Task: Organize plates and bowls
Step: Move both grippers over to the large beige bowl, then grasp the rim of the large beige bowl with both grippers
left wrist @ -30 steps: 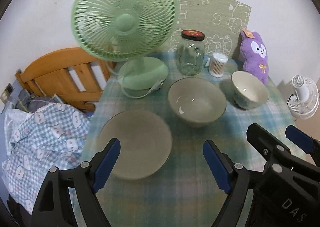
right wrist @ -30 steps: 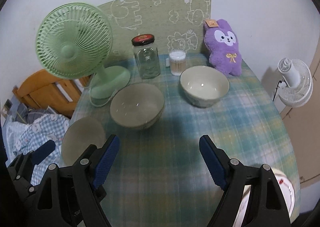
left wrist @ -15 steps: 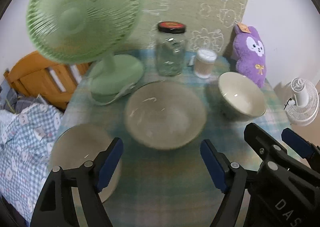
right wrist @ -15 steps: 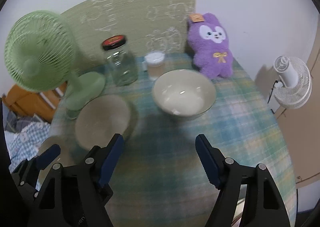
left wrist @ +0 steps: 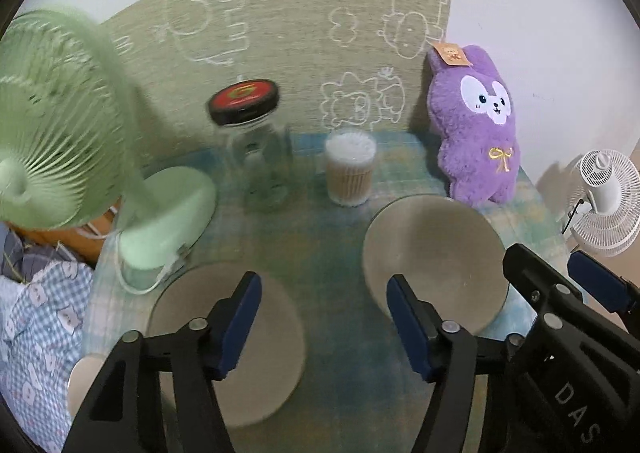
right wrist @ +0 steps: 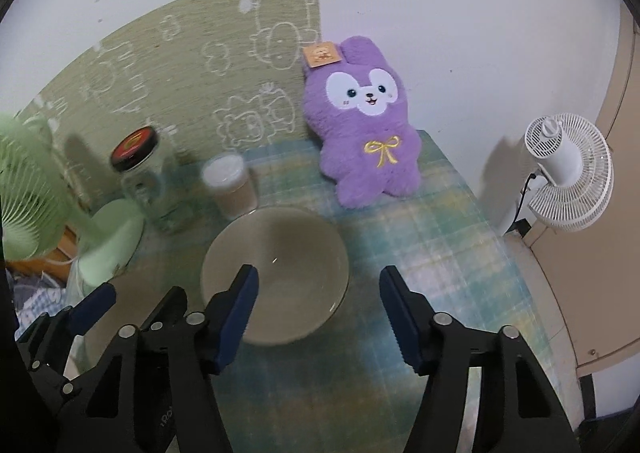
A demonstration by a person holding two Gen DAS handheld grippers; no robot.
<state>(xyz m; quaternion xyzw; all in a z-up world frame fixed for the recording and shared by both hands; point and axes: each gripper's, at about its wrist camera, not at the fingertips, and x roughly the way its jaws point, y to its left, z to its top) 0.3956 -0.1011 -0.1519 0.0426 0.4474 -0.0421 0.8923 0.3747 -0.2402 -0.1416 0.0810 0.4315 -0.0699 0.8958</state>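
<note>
A grey-green bowl (left wrist: 228,341) sits on the plaid tablecloth under the left finger of my left gripper (left wrist: 322,321), which is open and empty. A cream bowl (left wrist: 434,261) stands to its right, in front of the purple rabbit. In the right wrist view the cream bowl (right wrist: 276,273) lies just ahead of my right gripper (right wrist: 318,313), which is open and empty, its left finger over the bowl's near rim. The right gripper (left wrist: 560,293) shows at the right of the left wrist view. A plate edge (left wrist: 82,381) shows at the lower left.
A green desk fan (left wrist: 60,125) stands at the left, with a glass jar (left wrist: 256,149), a cotton swab tub (left wrist: 350,169) and a purple plush rabbit (left wrist: 476,129) along the back by a green mat. A white fan (right wrist: 568,173) stands off the table's right edge.
Both grippers have swung right and moved forward. The plate has slid out to the lower left of the left view, and the cream bowl now sits just ahead of the right gripper.
</note>
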